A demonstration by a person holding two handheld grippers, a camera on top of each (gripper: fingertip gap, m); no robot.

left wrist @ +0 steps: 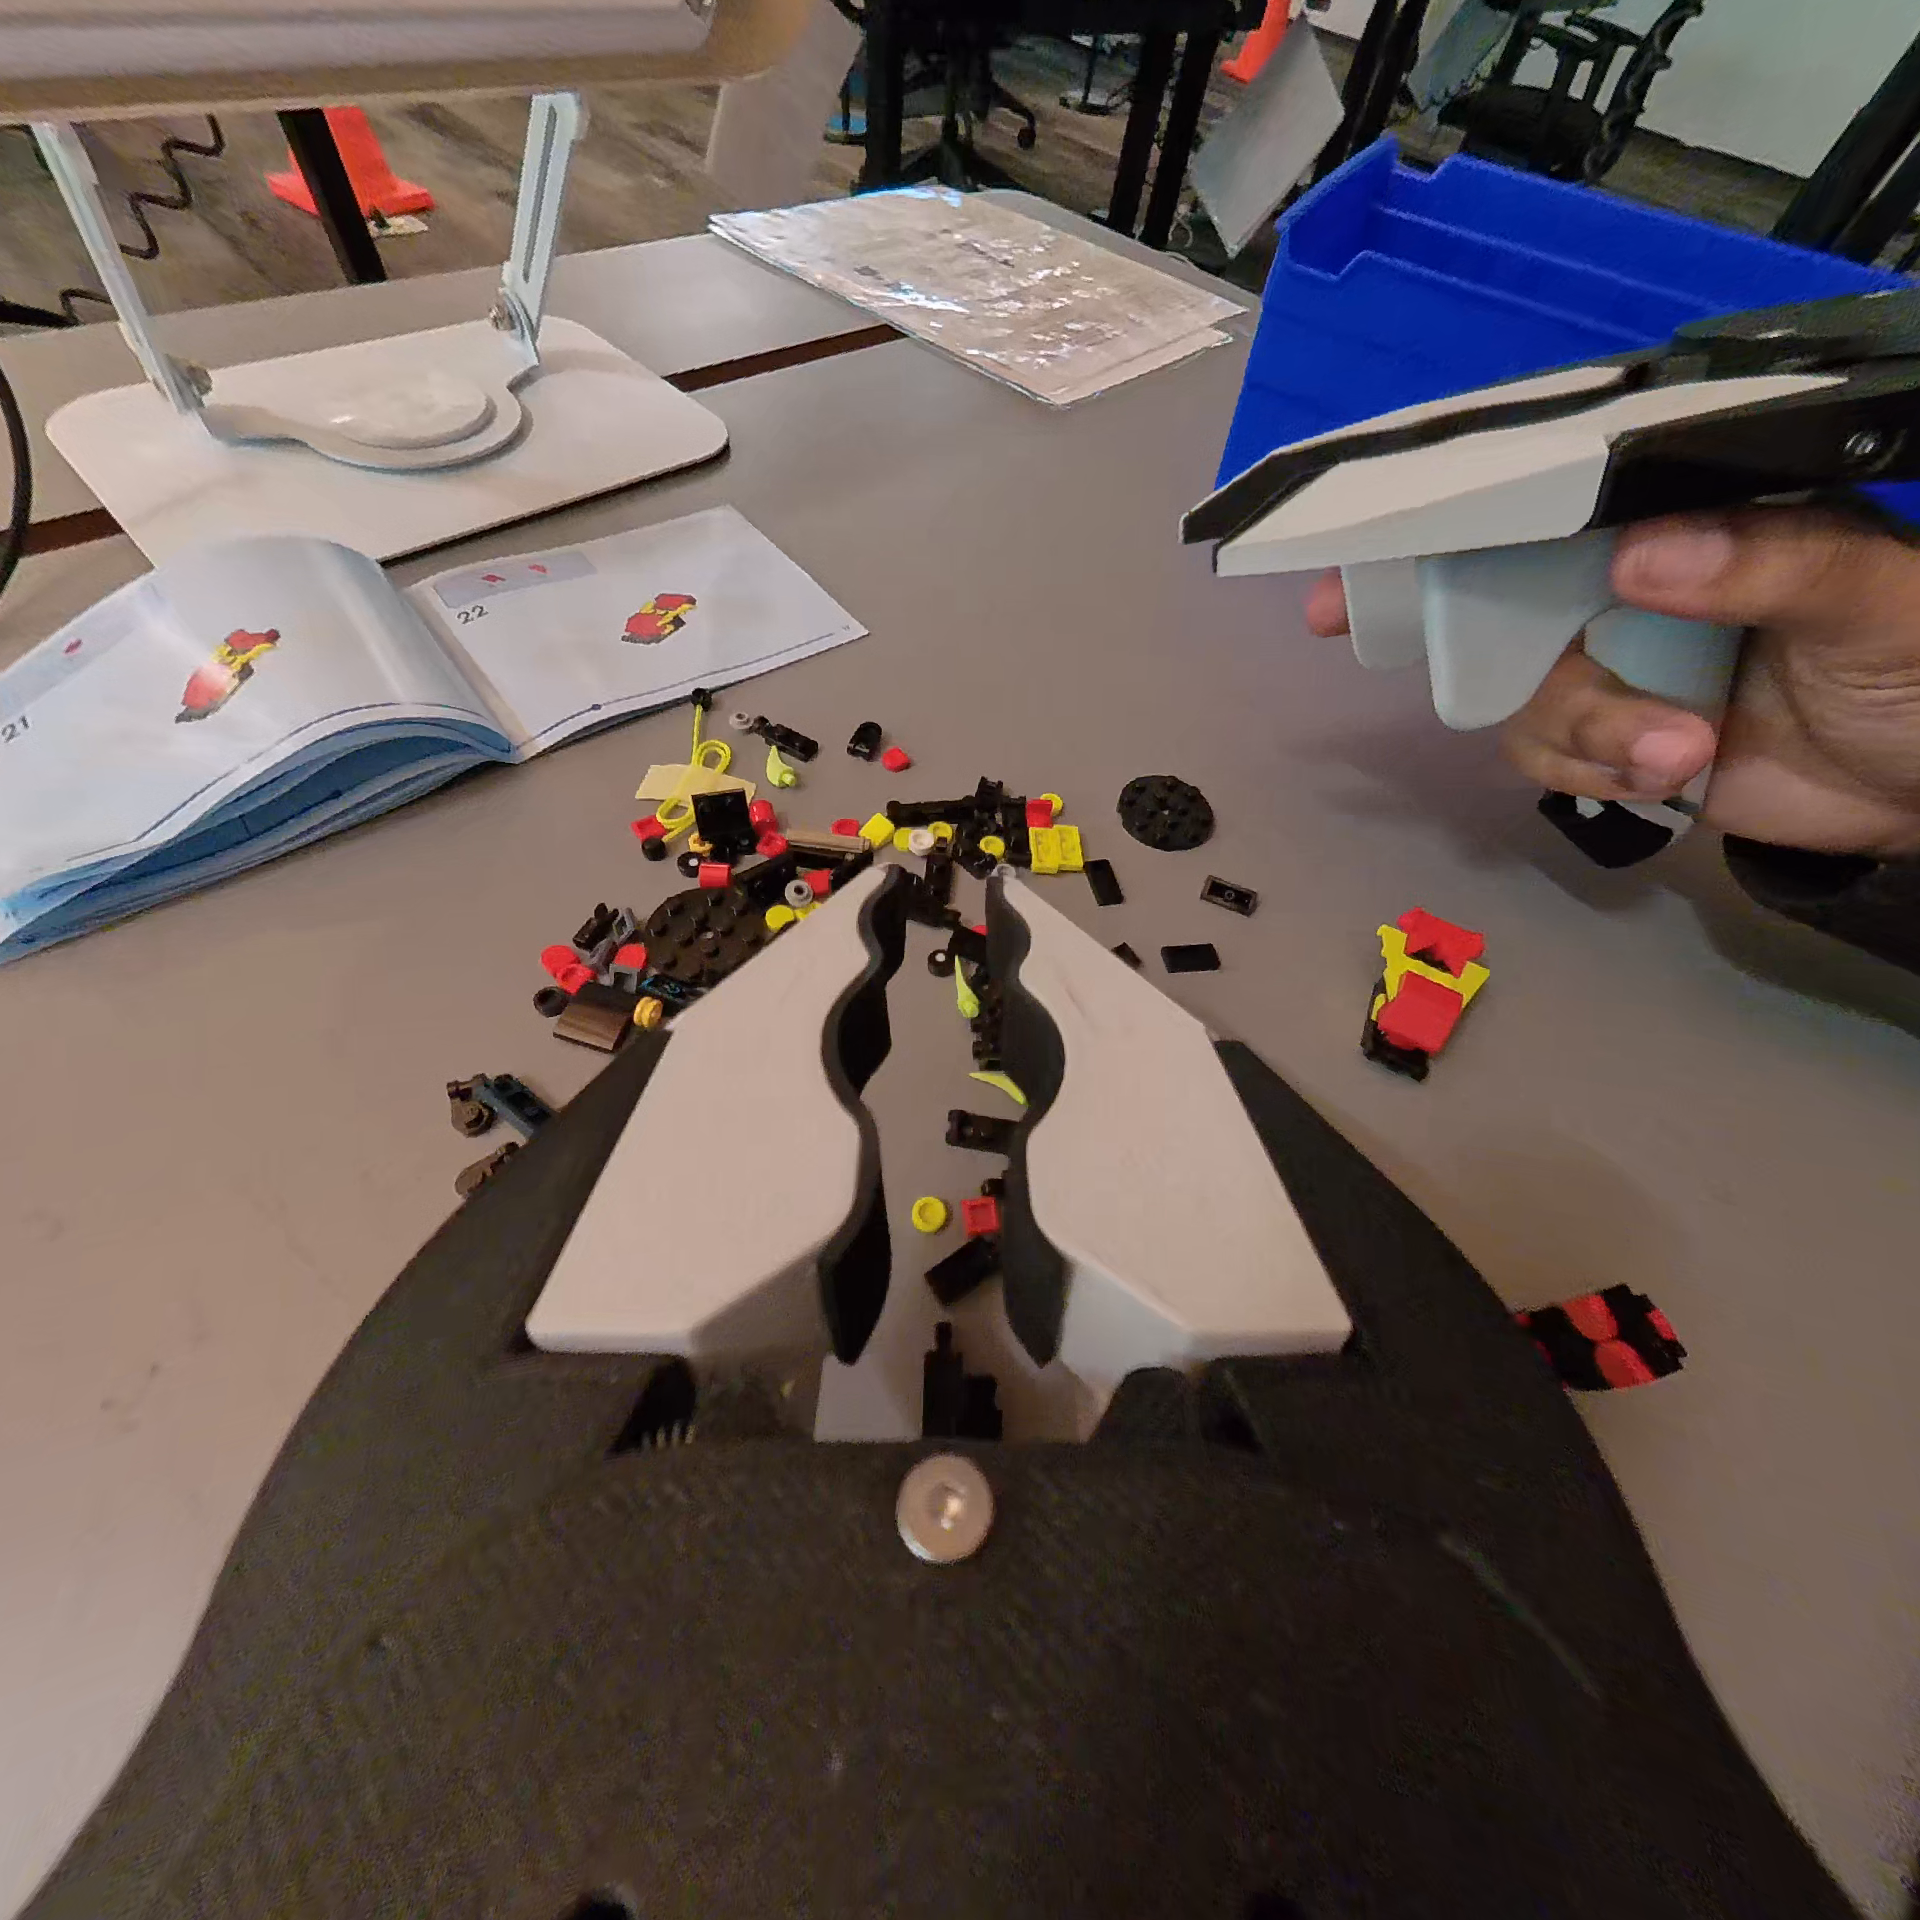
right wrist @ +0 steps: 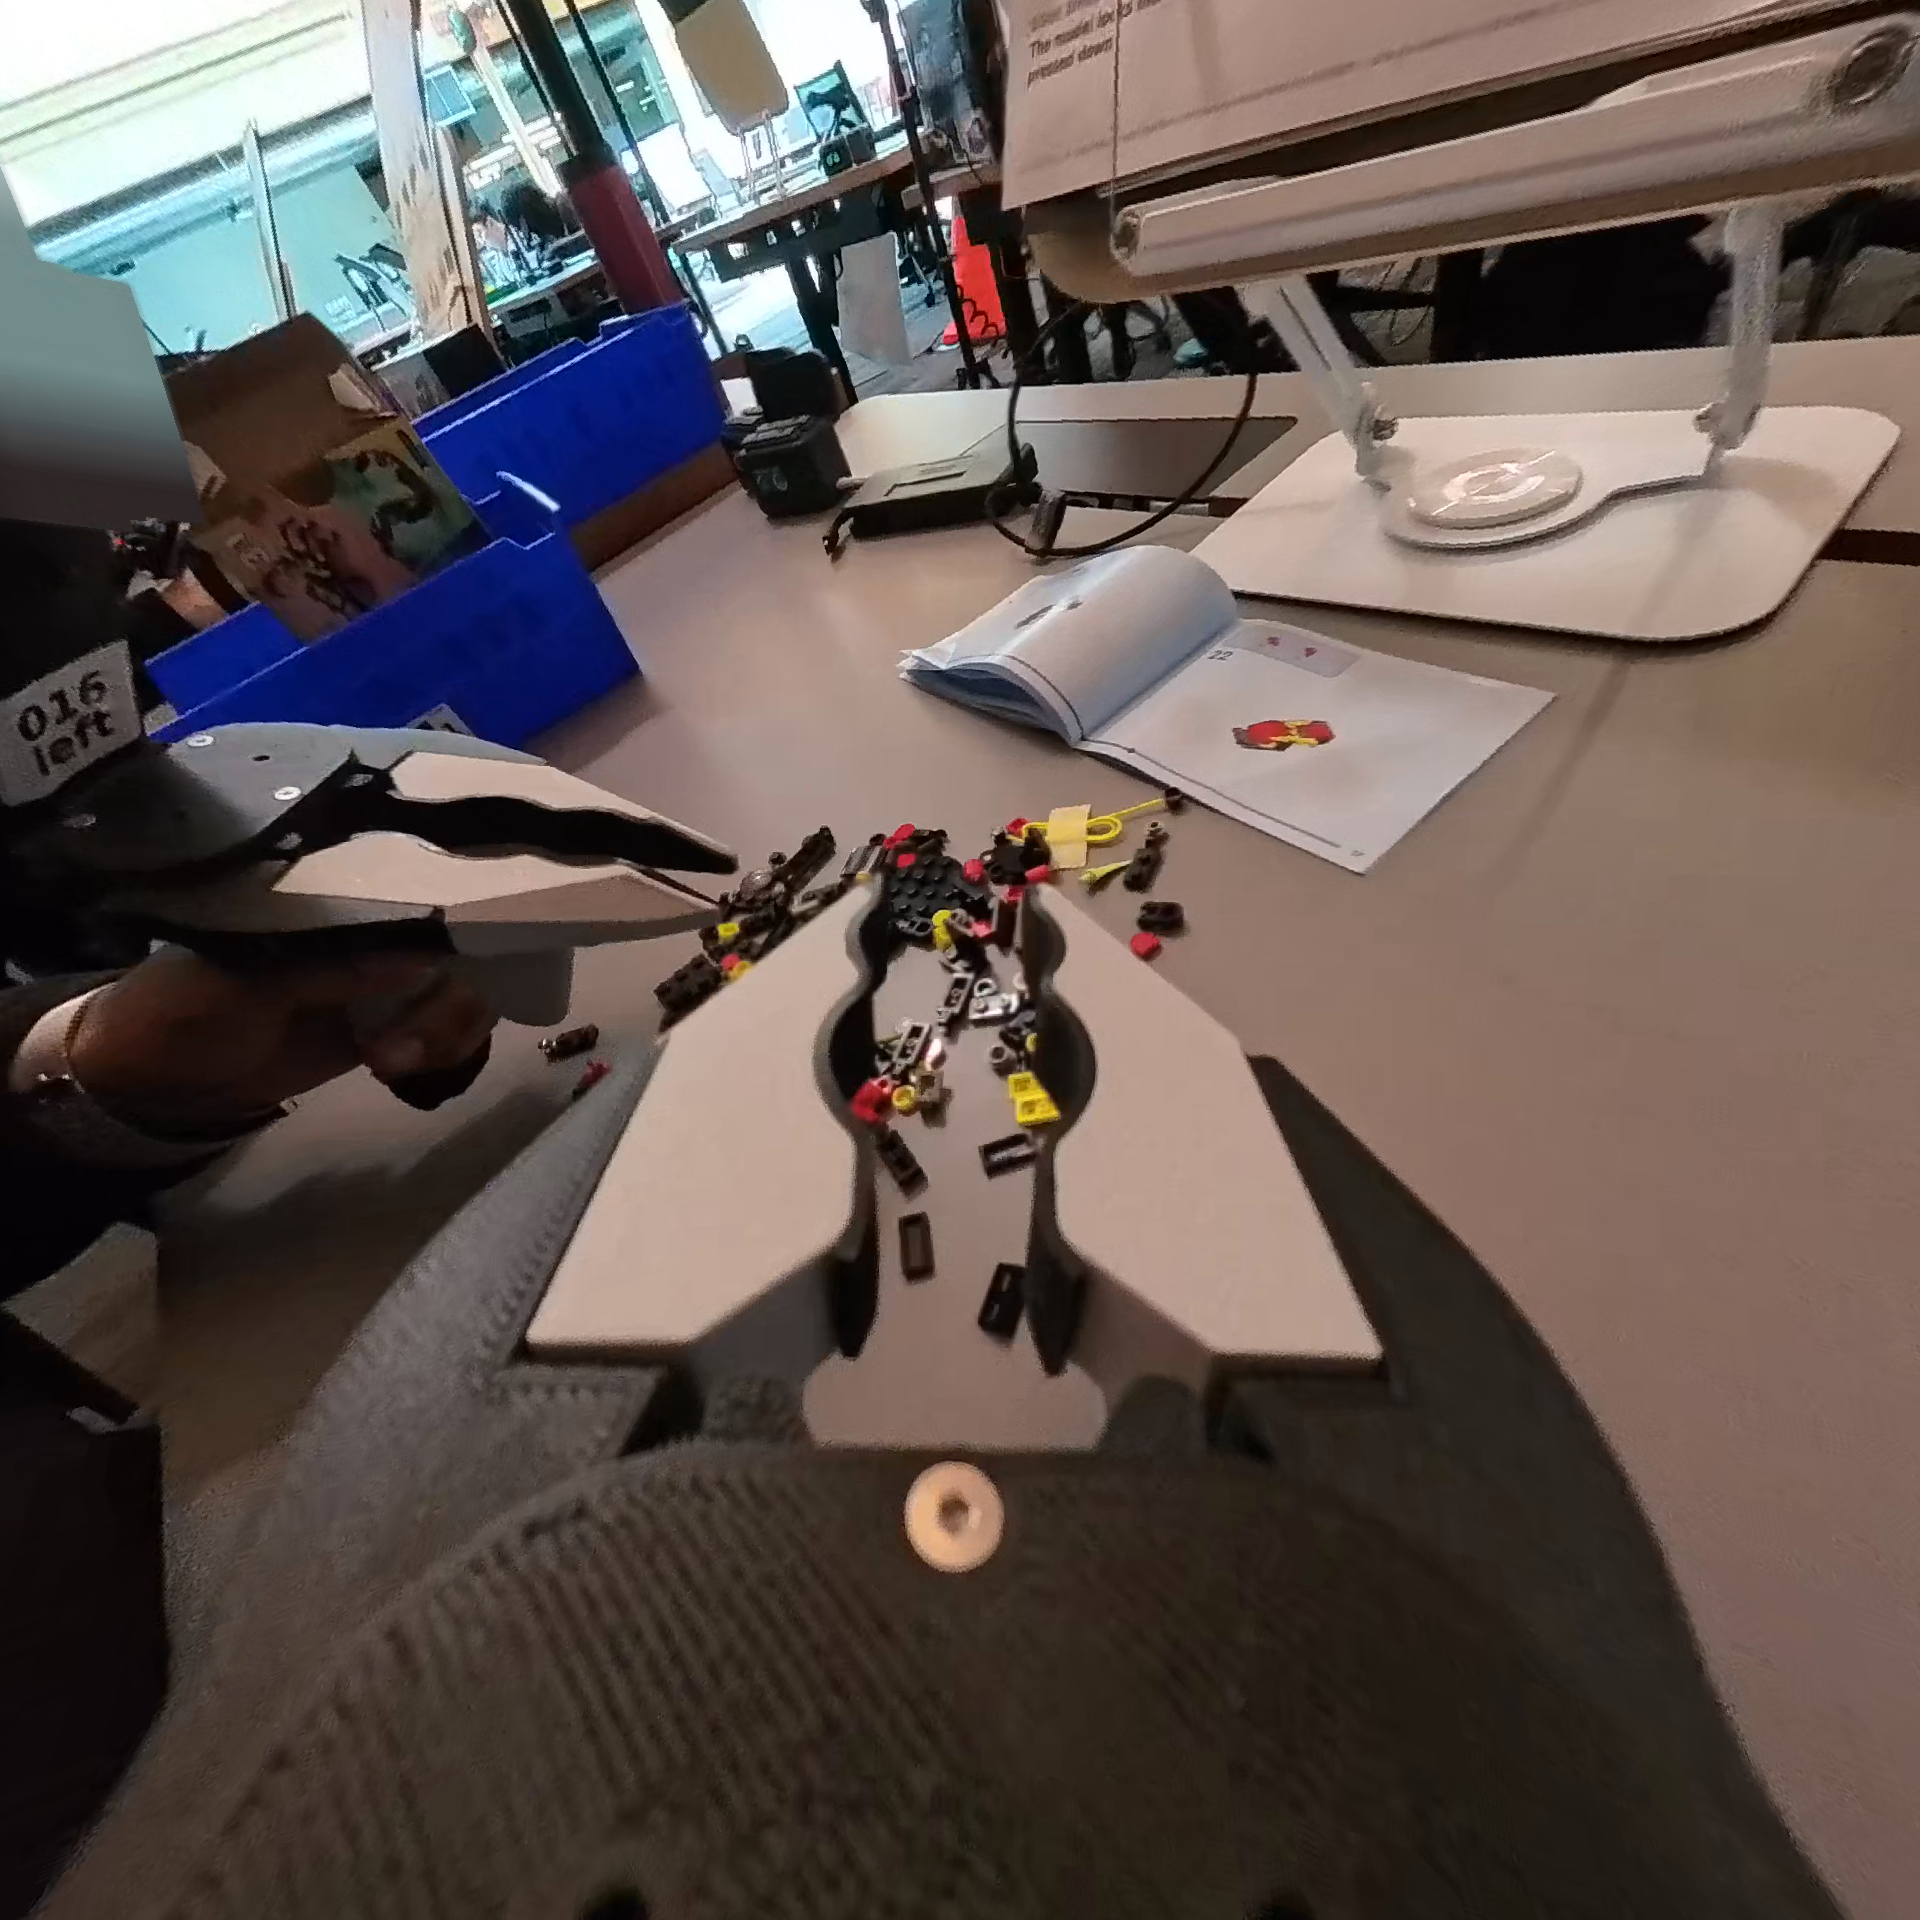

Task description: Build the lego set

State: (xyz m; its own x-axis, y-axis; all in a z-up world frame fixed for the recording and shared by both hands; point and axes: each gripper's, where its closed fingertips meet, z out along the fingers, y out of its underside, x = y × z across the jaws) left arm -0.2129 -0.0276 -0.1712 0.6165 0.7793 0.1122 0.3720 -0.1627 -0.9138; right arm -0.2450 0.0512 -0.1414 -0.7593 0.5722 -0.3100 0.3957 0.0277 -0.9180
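- We count one loose brick pile [left wrist: 831,883] on the grey table [left wrist: 312,1195], our landmark.
- One part-built red-yellow model [left wrist: 1423,987] sits right of the pile, apart from it.
- One open instruction booklet [left wrist: 312,707] lies behind-left of the pile.
- Left gripper [left wrist: 943,883]: jaws parted, empty, above the pile.
- Right gripper [right wrist: 945,899]: jaws parted, empty, above the pile.

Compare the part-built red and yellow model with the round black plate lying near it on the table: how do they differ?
The part-built model is several bricks joined together in red, yellow and black; the round black plate is one flat piece in a single colour. The model stands taller and lies apart from the loose pile; the plate lies low at the pile's edge. Both rest on the grey table, held by neither tool.
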